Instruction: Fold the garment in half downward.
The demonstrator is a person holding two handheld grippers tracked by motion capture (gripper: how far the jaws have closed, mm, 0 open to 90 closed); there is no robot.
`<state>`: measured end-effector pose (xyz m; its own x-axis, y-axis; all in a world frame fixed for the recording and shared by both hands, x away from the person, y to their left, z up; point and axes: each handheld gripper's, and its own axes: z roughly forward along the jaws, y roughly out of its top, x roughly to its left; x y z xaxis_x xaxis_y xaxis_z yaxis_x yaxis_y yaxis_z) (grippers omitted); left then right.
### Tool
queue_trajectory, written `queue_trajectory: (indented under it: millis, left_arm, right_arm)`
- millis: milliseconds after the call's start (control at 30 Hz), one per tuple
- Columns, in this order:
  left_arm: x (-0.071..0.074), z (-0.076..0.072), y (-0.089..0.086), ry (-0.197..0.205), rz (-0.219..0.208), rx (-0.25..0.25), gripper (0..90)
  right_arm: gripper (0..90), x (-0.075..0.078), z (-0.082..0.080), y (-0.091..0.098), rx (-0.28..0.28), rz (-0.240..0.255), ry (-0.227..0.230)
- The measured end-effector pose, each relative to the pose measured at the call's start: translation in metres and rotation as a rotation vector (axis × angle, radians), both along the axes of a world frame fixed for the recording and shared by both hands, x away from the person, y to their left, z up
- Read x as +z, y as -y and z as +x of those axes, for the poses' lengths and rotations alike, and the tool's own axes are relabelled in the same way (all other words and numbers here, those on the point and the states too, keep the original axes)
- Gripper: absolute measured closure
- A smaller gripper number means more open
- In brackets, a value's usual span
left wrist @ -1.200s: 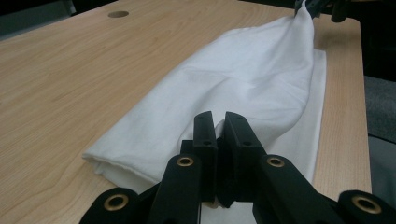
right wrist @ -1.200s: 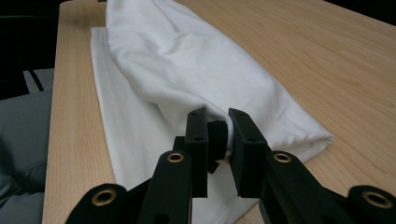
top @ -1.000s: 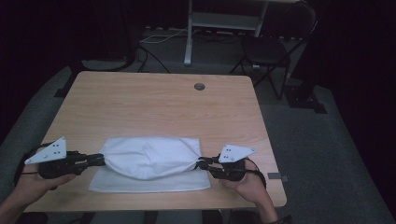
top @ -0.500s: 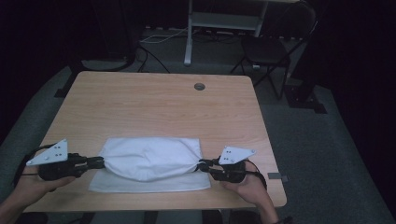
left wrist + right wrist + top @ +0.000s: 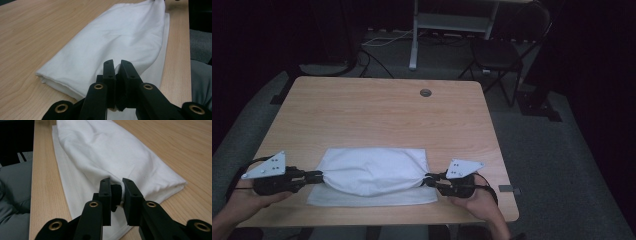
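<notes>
Cloth [image 5: 372, 172], white and folded over itself, lies along the near edge of the table [image 5: 377, 115], stretched between two hand-held tools. At its left end the left gripper [image 5: 318, 175] has its jaws clenched on a bunched corner. At the right end, toward the near right corner, the right gripper [image 5: 430, 180] pinches the other corner the same way.
</notes>
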<state>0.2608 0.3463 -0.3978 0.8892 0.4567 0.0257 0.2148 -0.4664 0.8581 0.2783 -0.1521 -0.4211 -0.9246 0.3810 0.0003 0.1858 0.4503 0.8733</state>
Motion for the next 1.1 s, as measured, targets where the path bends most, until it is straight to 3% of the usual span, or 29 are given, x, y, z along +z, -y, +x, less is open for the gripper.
queue_trajectory:
  millis: [1100]
  left_arm:
    - [-0.011,-0.004,0.003,-0.049,0.047,-0.033,82.8]
  right_arm:
    - [78.4,-0.014,-0.003,0.003,0.013,-0.029,-0.045]
